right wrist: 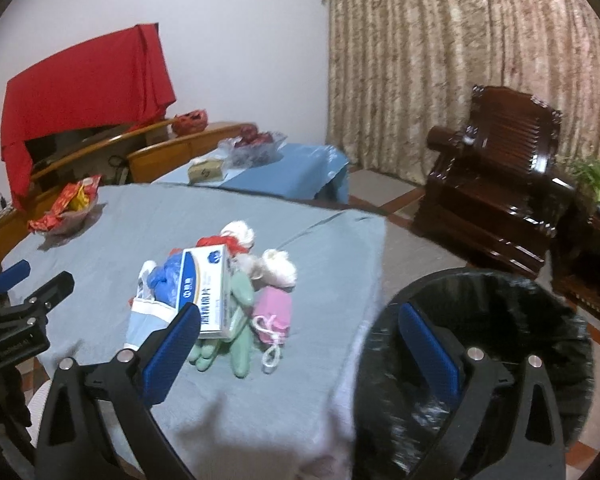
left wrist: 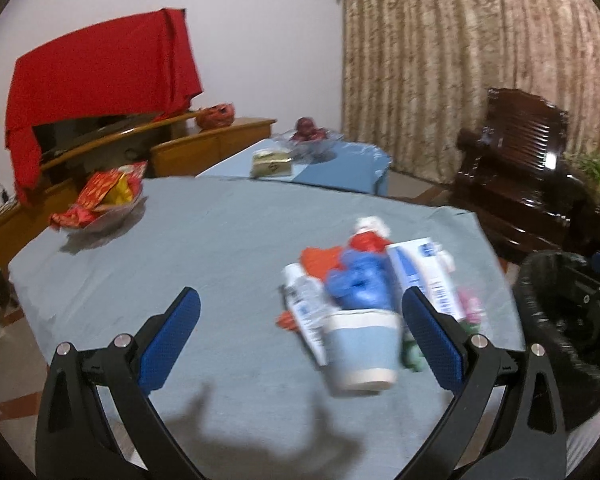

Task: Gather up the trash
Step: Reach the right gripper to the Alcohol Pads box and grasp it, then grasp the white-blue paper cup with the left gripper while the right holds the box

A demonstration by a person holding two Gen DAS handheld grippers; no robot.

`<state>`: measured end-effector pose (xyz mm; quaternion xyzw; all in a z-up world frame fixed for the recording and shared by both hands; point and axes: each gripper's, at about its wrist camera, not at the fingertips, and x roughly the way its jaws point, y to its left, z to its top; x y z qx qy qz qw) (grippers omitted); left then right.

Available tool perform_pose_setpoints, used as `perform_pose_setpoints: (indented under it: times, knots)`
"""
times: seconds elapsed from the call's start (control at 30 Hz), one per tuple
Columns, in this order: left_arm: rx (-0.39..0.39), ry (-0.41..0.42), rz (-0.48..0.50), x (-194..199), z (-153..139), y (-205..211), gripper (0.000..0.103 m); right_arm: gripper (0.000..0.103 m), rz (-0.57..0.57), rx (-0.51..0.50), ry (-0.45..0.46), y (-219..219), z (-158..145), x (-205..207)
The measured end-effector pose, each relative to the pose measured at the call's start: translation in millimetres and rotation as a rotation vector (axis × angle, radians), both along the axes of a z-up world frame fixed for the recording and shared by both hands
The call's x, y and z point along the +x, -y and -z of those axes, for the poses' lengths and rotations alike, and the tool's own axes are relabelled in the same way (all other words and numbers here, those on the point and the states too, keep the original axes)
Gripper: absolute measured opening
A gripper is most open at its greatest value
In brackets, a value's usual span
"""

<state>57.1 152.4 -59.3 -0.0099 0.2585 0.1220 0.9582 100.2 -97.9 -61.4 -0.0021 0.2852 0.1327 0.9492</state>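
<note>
A heap of trash lies on the grey-blue tablecloth [left wrist: 220, 240]: a blue and white paper cup on its side [left wrist: 360, 354], a crumpled blue glove [left wrist: 358, 284], a white and blue box [left wrist: 424, 276], a white tube [left wrist: 304, 308], red scraps [left wrist: 320, 258], and a green doll and pink pouch. The right wrist view shows the box [right wrist: 206, 292], pink pouch [right wrist: 274, 312], green doll [right wrist: 240, 320] and cup [right wrist: 148, 320]. My left gripper [left wrist: 300, 328] is open and empty, above the table just before the cup. My right gripper [right wrist: 300, 344] is open and empty, over the gap between the table edge and the black-lined bin [right wrist: 480, 360].
The bin [left wrist: 556, 320] stands right of the table. A bowl of red snack packets [left wrist: 100, 204] sits at the table's far left. Behind are a blue-covered side table [left wrist: 332, 164] with a fruit bowl, a wooden cabinet with red cloth [left wrist: 96, 80], and a dark wooden armchair [right wrist: 496, 184].
</note>
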Motion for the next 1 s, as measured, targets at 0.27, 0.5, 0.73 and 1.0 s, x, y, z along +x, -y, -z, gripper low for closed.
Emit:
perform_pose_setpoints:
  times: [0.27,0.5,0.73,1.0]
  knots:
    - [-0.006,-0.032,-0.055,11,19,-33,0.098,0.082,-0.071,-0.009,-0.031,-50,31,23]
    - [0.007,-0.040,-0.069,18,29,-43,0.098,0.078,-0.105,-0.037,-0.078,-85,57,43]
    - [-0.017,-0.067,-0.094,26,38,-59,0.098,0.077,-0.120,-0.070,-0.101,-105,71,51]
    - [-0.012,-0.080,-0.075,28,43,-54,0.098,0.055,-0.165,-0.081,-0.145,-106,78,54]
